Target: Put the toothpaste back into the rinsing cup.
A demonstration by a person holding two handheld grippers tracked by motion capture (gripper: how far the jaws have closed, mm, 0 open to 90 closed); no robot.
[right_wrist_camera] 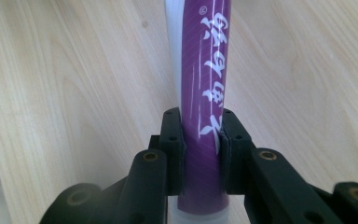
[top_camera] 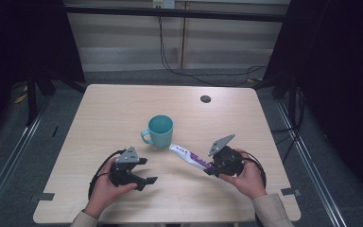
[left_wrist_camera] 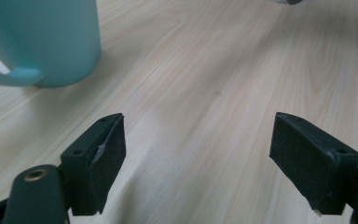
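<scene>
- Your right gripper (right_wrist_camera: 200, 140) sits nearest the lens in its own view, jaws clamped on a purple-and-white sachet (right_wrist_camera: 203, 93) that runs straight up between them, white lettering facing the camera.
- From the high view, that sachet (top_camera: 189, 156) slants from your right gripper (top_camera: 211, 168) up and left, its white end near the base of the teal mug (top_camera: 160, 131); I cannot tell whether that end touches the table (top_camera: 113, 109).
- Your right hand (top_camera: 248, 179) wraps the gripper body near the table's front right.
- Your left gripper (top_camera: 146, 171) rests in your left hand (top_camera: 105, 189) at the front left, jaws spread wide with only bare wood between them.
- Its own view shows the mug (left_wrist_camera: 42, 42) at upper left, handle toward the camera, well clear of the pads (left_wrist_camera: 109, 154).
</scene>
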